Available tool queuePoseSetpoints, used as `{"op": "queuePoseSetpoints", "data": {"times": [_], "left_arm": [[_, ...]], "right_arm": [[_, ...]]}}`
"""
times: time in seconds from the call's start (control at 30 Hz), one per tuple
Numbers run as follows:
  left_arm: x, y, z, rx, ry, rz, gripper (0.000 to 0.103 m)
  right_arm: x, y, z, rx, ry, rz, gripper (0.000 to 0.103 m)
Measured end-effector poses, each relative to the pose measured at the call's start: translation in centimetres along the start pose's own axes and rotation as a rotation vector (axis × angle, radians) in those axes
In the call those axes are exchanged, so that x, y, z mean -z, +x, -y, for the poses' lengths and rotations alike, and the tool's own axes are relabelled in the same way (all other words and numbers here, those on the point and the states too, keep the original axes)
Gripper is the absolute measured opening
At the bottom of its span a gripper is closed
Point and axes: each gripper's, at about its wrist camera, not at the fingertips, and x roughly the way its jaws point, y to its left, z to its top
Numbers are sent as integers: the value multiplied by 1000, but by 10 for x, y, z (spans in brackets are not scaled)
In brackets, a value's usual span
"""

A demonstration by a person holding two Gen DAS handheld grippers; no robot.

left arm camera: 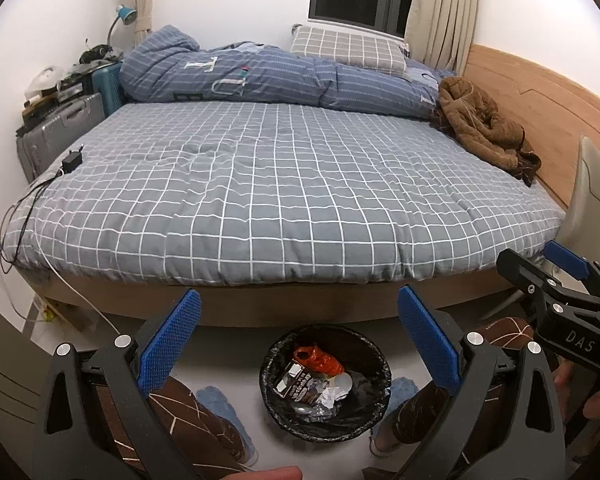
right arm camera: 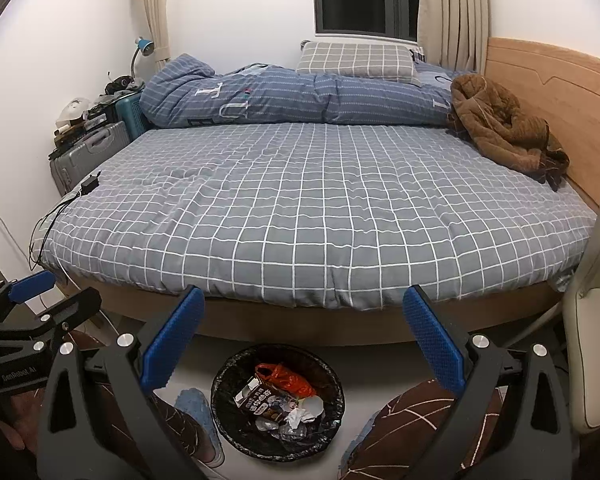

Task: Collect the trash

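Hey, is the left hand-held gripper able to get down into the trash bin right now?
Probably yes. The left hand-held gripper is open and empty, with the bin on the floor directly below between the person's legs. Nothing covers the bin's mouth; only trash lies inside.

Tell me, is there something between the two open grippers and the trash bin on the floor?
Nothing visible stands in the way. The trash bin sits on the floor between the person's knees, its mouth uncovered, below the left gripper and the right gripper. Both are open and empty. The bin already holds wrappers.
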Motion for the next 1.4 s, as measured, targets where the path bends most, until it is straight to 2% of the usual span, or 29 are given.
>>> {"op": "queuePoseSetpoints", "data": {"times": [1.4], "left_arm": [[1, 7, 3, 14, 0, -16, 97]], "right_arm": [[3, 3, 1, 4, -2, -6, 95]]}}
